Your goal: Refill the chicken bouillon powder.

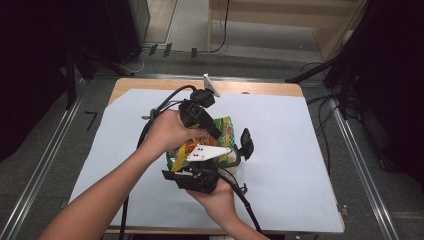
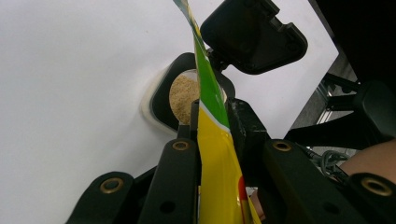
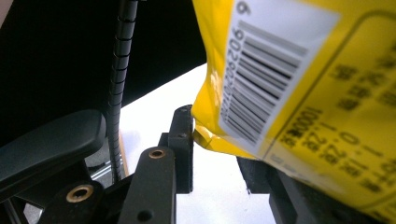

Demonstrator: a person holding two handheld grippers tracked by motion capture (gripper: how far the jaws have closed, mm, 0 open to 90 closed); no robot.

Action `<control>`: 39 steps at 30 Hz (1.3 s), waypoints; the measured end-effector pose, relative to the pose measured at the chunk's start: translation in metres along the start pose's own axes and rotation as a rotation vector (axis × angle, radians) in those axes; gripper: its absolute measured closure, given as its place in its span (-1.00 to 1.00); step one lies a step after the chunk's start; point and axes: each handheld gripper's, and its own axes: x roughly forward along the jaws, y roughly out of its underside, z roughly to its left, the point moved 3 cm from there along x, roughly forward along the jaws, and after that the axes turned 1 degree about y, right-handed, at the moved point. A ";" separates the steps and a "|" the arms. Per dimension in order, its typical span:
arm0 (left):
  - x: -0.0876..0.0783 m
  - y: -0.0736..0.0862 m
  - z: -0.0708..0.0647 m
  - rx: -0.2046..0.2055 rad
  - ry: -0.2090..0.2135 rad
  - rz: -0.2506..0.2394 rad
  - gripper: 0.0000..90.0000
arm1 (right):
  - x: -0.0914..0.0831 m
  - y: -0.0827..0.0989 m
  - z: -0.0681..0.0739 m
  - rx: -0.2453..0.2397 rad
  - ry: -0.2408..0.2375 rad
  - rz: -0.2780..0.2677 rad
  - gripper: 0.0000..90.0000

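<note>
Left gripper [image 2: 212, 126]: your jaws are narrow, pinching the yellow-green bag [image 2: 215, 154].
Right gripper [image 3: 219, 140]: your jaws clamp the bag's corner.
Hidden: the bag partly covers the container of powder [image 2: 183, 95] beyond your fingers.

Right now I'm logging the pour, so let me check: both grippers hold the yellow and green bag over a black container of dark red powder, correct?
Not quite: the powder is light tan, not dark red, as the left gripper view shows. The rest holds: the left gripper and the right gripper both clamp the yellow and green bag above the black container.
</note>
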 end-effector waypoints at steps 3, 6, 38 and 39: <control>0.000 0.000 0.000 0.001 0.002 -0.003 0.80 | 0.000 0.000 0.000 -0.001 0.000 0.000 0.57; -0.001 0.000 0.000 -0.001 0.002 -0.006 0.80 | 0.000 0.000 0.000 -0.006 0.004 0.002 0.57; -0.002 0.002 0.002 0.000 0.013 -0.018 0.79 | 0.000 -0.001 -0.001 -0.012 0.000 0.019 0.51; -0.002 0.003 0.003 -0.002 0.012 -0.021 0.79 | 0.001 -0.001 -0.001 -0.017 0.001 0.019 0.51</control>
